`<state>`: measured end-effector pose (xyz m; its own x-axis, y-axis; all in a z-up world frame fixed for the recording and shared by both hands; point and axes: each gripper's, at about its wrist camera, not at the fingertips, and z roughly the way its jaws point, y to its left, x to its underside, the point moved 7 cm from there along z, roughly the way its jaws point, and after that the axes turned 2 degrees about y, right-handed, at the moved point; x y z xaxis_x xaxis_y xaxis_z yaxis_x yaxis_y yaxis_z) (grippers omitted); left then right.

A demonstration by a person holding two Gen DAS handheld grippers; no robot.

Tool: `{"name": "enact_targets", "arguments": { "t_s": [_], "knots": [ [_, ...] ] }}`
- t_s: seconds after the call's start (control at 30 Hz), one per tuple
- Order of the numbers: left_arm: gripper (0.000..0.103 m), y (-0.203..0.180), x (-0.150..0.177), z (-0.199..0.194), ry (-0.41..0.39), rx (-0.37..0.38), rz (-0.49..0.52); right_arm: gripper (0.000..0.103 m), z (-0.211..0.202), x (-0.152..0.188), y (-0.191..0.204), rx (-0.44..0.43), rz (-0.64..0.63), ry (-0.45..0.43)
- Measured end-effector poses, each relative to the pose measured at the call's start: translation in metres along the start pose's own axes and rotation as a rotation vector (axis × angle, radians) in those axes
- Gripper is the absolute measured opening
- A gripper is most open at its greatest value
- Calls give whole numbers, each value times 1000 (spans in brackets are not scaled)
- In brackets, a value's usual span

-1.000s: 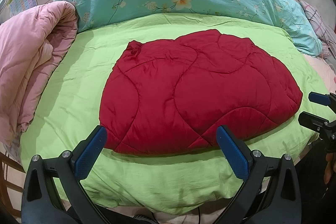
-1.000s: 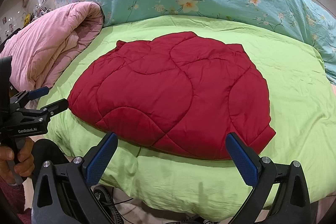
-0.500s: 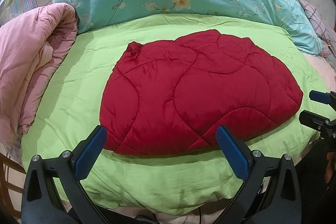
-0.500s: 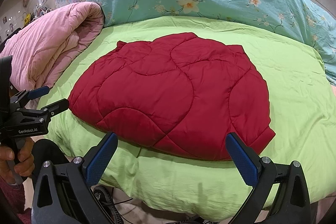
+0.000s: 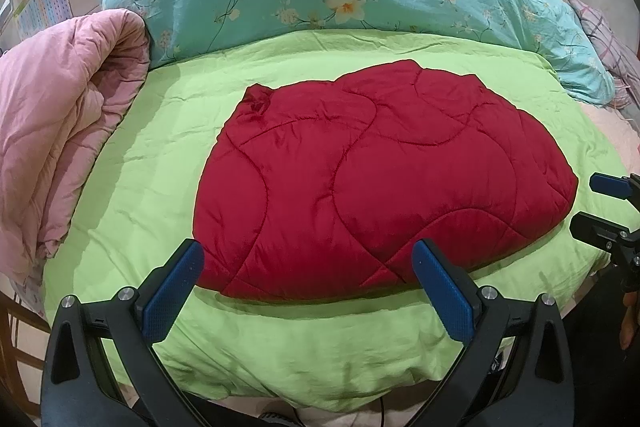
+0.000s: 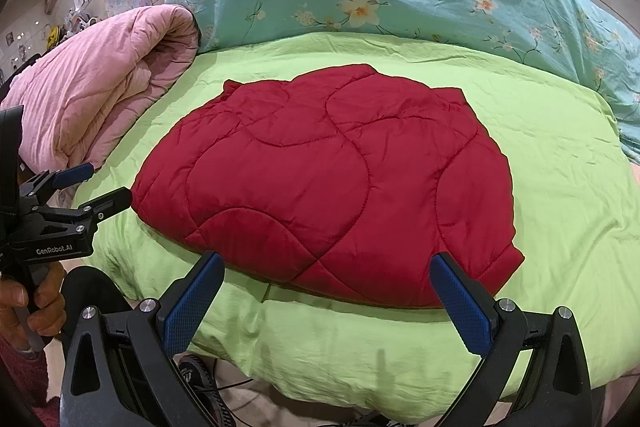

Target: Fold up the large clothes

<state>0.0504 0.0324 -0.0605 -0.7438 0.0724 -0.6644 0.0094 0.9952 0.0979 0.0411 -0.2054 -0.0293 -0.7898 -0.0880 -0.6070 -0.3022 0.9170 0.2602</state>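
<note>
— Both tongs, how do they stand?

— From my left one: left gripper (image 5: 308,277) spread wide, gripping nothing. Just ahead of its fingertips lies the red quilted jacket (image 5: 376,183), folded flat on the green sheet (image 5: 152,163). Off to its right, my right gripper (image 5: 600,203) hovers past the jacket's edge.

— And from the right?

— My right gripper (image 6: 326,291) is equally agape, empty, with the jacket (image 6: 332,179) just ahead. To its left, the left gripper (image 6: 96,187) reads "GenRobot.AI".
</note>
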Motion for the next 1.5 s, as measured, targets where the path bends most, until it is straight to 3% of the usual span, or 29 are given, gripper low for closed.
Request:
{"name": "enact_targets", "arguments": {
  "t_s": [1.5],
  "knots": [
    [103,-4,-16,16,11,36,25,103,10,-17,-14,-3,1,2]
  ]
}}
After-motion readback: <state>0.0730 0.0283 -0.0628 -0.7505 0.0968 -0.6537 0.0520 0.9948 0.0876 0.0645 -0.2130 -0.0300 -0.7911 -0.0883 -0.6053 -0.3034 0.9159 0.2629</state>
